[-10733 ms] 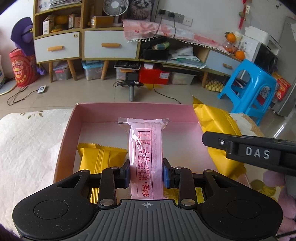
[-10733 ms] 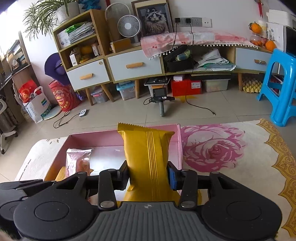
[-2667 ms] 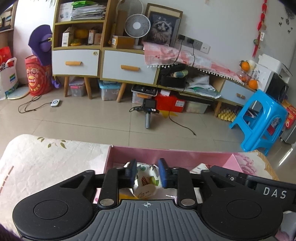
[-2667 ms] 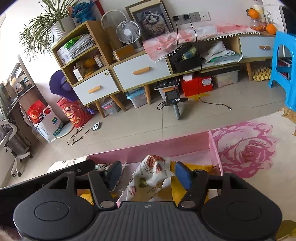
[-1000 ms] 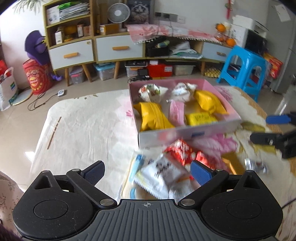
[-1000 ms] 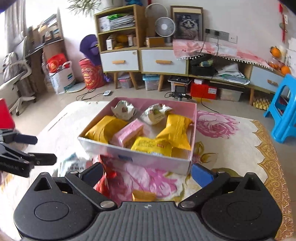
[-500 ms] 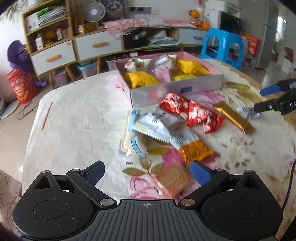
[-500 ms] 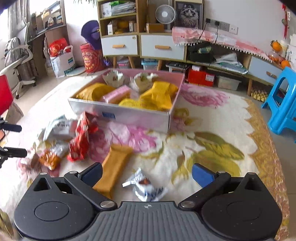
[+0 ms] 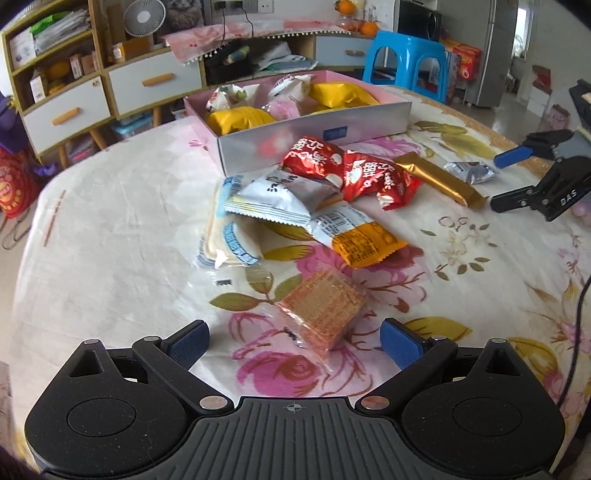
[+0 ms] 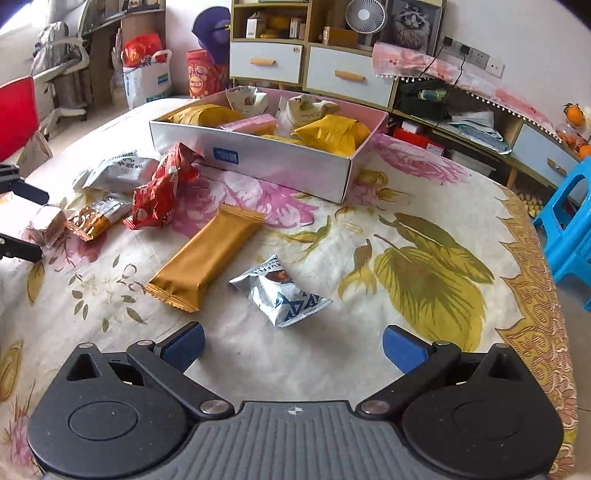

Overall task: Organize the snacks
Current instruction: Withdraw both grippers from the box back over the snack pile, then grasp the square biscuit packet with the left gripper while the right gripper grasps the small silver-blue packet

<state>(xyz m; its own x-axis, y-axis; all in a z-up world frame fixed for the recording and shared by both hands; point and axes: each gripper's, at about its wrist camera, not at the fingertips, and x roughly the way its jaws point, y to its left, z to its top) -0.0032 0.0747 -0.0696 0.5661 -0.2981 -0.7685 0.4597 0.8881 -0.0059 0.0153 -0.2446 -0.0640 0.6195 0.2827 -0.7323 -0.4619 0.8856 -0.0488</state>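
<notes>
A pink box [image 9: 314, 127] [image 10: 280, 162] at the far side of the table holds several yellow, pink and white snack packs. Loose snacks lie in front of it: a red pack [image 9: 351, 170] [image 10: 162, 188], a white pouch [image 9: 280, 197], an orange-ended pack [image 9: 354, 236], a gold bar [image 9: 436, 177] [image 10: 207, 258], a small silver pack [image 10: 280, 291] [image 9: 469, 171] and a clear-wrapped wafer [image 9: 321, 306]. My left gripper [image 9: 293, 341] is open, with the wafer just ahead between its fingers. My right gripper [image 10: 293, 345] is open right behind the silver pack.
The table wears a floral cloth [image 10: 424, 258]. A blue stool [image 10: 569, 221] stands past its right edge. Cabinets with drawers [image 10: 306, 66], a fan [image 10: 365, 16] and a red chair [image 10: 18, 114] line the room beyond.
Both grippers have drawn back from the box and come low over the table. The left now frames the wafer; the right now sits behind the silver pack.
</notes>
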